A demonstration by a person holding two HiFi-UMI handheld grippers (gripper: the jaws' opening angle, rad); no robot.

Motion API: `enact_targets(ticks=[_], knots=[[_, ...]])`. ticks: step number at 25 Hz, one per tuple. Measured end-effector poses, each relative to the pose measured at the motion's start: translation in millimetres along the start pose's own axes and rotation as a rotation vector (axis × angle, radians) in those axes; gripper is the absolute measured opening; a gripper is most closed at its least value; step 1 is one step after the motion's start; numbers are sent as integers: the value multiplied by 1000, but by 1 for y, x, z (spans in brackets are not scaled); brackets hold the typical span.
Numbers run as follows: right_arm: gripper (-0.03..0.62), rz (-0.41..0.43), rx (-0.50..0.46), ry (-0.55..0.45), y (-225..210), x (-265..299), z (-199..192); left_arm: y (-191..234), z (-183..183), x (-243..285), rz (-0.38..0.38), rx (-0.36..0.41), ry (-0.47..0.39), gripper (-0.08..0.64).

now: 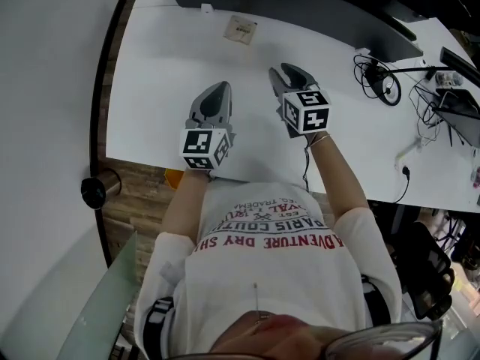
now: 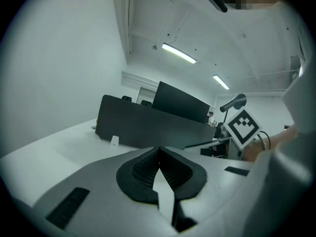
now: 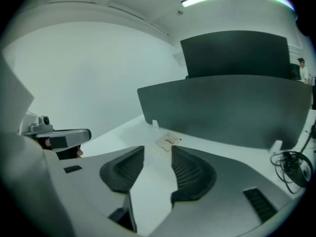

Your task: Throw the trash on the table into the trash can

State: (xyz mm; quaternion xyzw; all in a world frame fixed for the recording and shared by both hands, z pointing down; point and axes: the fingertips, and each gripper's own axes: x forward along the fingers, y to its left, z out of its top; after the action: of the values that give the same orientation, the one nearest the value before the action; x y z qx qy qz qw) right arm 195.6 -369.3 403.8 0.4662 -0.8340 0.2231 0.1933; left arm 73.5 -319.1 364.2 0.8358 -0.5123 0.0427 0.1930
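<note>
Right gripper (image 1: 289, 72) — jaws partly apart, empty — hangs just short of the wrapper (image 1: 241, 30) on the table (image 1: 157, 96); left gripper (image 1: 217, 90), also short of the wrapper, closed and empty.

— Is the way ahead of the right claw (image 1: 291, 72) open?
— Yes. Bare tabletop (image 1: 165, 81) runs straight to the packet (image 1: 242, 29).
— And beyond it?
— A dark partition (image 1: 300, 6) walls the far edge just behind. Cables (image 1: 377, 79) clutter the right side, well apart.
</note>
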Motion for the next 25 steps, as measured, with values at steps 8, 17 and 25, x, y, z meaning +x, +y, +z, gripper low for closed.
enact_targets(ticks=[8, 17, 25], knots=[[258, 21, 0, 91, 11, 125, 26, 81, -23, 19, 2, -46, 80, 23], [296, -44, 12, 280, -28, 230, 4, 114, -44, 45, -6, -82, 108, 23], [308, -108, -63, 393, -37, 264, -8, 131, -51, 42, 0, -112, 119, 23]])
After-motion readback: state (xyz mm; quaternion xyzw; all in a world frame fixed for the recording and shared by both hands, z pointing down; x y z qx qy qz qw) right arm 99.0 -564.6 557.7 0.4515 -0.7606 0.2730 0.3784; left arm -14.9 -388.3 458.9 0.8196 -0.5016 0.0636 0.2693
